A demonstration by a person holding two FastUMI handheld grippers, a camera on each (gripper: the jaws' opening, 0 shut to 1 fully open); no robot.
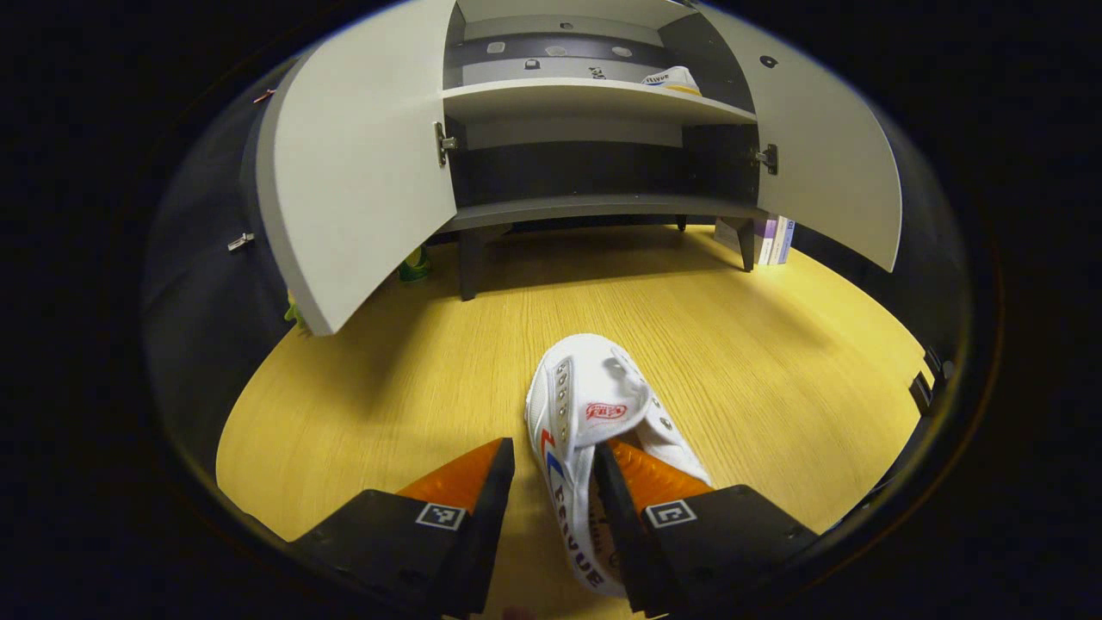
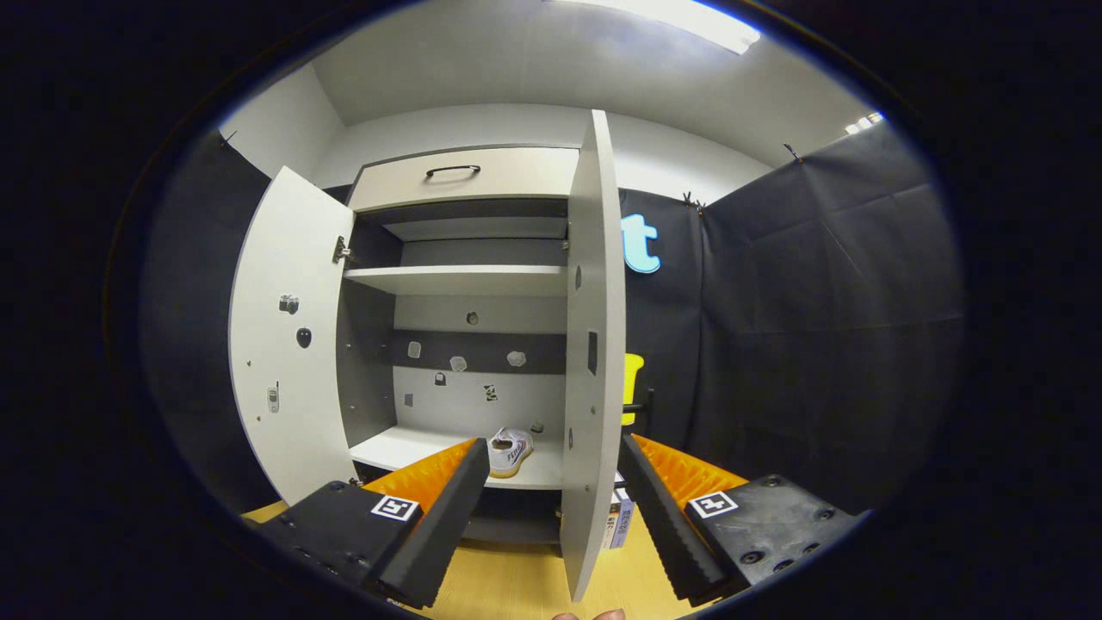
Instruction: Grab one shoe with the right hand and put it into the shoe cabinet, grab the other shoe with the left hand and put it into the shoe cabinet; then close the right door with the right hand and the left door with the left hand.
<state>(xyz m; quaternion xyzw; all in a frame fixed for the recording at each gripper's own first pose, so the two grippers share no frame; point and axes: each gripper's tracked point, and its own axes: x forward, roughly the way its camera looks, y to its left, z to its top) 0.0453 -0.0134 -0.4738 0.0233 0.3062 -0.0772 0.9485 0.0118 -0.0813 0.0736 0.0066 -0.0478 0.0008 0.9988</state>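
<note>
— Wooden floor (image 1: pixel 413 379) under us, cabinet (image 1: pixel 594 103) ahead, both doors wide. Where's our left claw (image 1: pixel 553 469)?
— Spread apart around a shoe (image 1: pixel 594 413) side; one finger sits inside the shoe.
— And our right claw (image 2: pixel 551 469)?
— Parted, empty. Second shoe (image 2: pixel 510 450) sits on the shelf (image 2: pixel 405 448) just beyond it.
</note>
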